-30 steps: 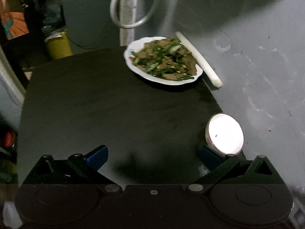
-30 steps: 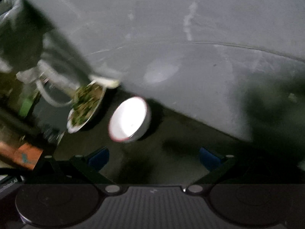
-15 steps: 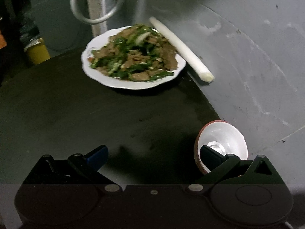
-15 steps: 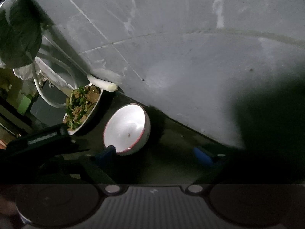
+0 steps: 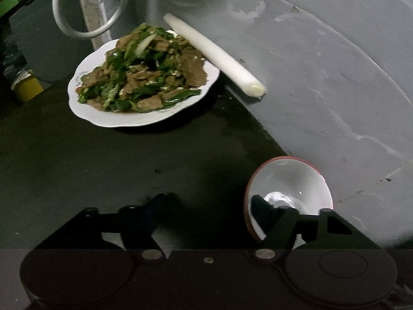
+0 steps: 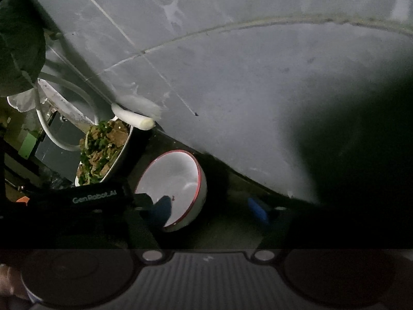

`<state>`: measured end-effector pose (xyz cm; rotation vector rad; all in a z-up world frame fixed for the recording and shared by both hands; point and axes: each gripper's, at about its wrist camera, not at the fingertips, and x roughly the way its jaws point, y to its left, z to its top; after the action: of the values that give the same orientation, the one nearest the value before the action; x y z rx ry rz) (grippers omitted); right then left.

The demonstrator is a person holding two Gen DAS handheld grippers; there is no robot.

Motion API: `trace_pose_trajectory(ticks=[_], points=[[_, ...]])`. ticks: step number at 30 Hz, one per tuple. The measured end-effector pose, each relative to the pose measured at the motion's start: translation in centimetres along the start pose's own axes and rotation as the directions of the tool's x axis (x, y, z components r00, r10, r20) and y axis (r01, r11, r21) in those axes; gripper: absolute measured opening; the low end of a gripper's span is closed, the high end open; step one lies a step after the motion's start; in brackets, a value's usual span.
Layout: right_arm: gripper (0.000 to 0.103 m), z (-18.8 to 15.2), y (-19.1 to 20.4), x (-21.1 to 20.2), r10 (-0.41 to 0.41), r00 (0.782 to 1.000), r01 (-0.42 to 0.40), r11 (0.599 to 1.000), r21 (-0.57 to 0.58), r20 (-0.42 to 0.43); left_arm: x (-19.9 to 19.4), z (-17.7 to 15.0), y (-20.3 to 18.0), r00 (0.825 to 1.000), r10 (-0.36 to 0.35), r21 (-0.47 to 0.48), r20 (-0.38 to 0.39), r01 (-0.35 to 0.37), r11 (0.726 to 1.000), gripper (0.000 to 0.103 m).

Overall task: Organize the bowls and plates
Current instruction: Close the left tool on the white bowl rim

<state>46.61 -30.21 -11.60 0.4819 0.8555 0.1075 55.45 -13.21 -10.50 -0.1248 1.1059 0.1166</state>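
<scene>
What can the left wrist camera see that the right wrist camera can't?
Only the left wrist view shows the yellow tub. Only the right wrist view shows the black labelled body of the left gripper, whose jaws are closing with the rim of the white red-rimmed bowl between them. Both show that bowl, the white plate of meat and green peppers, the white leek stalk and the looped white hose.

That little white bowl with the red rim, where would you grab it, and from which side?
By the rim, one finger inside and one outside the wall. The bowl sits upright and empty, and its thin red rim faces up, so come from above on the side away from the wall. Both grippers are closing there now, each with a finger inside it.
</scene>
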Motion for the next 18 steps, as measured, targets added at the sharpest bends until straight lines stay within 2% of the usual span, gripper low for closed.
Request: trace_pose_trajectory(ticks=[4, 6, 8, 11, 13, 15, 18], points=[[0.05, 0.1, 0.0, 0.3, 0.014, 1.0, -0.014, 1.0, 0.008, -0.003, 0.0, -0.1, -0.3, 1.0, -0.029, 0.003, 0.008, 0.029, 1.0, 0.055], [0.044, 0.1, -0.1, 0.3, 0.021, 1.0, -0.021, 1.0, 0.012, -0.006, -0.1, -0.2, -0.4, 0.998, -0.055, 0.003, 0.009, 0.055, 0.998, 0.043], [0.039, 0.0, 0.0, 0.5, 0.024, 1.0, -0.024, 1.0, 0.012, -0.007, -0.2, -0.2, -0.6, 0.998, -0.067, 0.011, 0.008, 0.067, 0.998, 0.038], [0.032, 0.0, 0.1, 0.5, 0.042, 0.999, -0.041, 0.999, 0.013, -0.009, -0.2, -0.3, -0.5, 0.993, -0.115, 0.0, 0.006, 0.115, 0.993, 0.019], [0.029, 0.1, 0.2, 0.6, 0.052, 0.999, -0.052, 0.999, 0.004, -0.013, -0.2, -0.5, -0.5, 0.991, -0.133, -0.009, 0.001, 0.133, 0.991, 0.017], [0.027, 0.1, 0.3, 0.7, 0.062, 0.998, -0.062, 0.998, -0.009, -0.021, -0.2, -0.8, -0.4, 0.988, -0.152, -0.023, 0.002, 0.152, 0.988, 0.009], [0.025, 0.1, 0.5, 0.6, 0.066, 0.997, -0.067, 0.998, -0.022, -0.027, -0.4, -1.2, -0.4, 0.988, -0.153, -0.031, 0.002, 0.153, 0.988, 0.009]])
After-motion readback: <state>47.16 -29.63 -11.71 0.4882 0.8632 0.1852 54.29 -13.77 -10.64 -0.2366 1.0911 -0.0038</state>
